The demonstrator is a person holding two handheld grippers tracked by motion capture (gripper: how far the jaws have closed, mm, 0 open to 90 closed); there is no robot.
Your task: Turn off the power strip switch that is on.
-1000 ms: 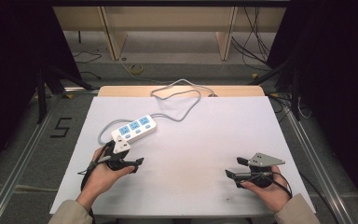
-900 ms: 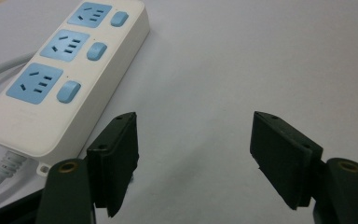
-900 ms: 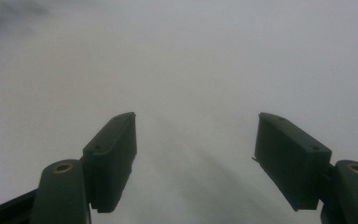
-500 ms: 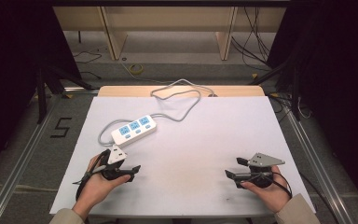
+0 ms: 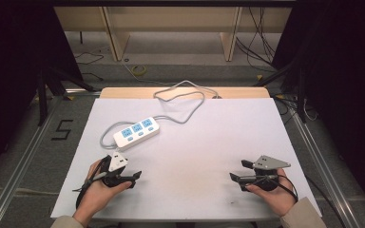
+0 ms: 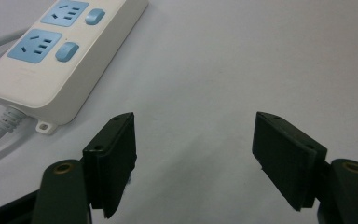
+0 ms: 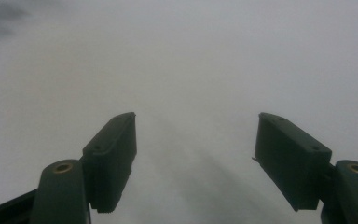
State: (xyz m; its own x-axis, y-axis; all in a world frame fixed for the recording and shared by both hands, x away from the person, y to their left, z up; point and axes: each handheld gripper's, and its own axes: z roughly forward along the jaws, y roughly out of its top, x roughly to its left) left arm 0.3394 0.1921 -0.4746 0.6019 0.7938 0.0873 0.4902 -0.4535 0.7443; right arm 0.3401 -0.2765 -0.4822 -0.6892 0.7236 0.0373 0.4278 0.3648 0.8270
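While the white table [image 5: 195, 142] bears the work, the white power strip [image 5: 136, 132] with three blue socket faces lies at its left rear, its grey cord [image 5: 180, 97] looping back toward the far edge, with nothing plugged in and no jaw touching it. Left gripper [image 5: 134, 176] rests just near of the strip's cord end, jaws spread wide over bare table, so that any handling of the strip appears not yet begun. Right gripper [image 5: 234, 178] lies well apart at the near right, jaws likewise spread, holding nothing.
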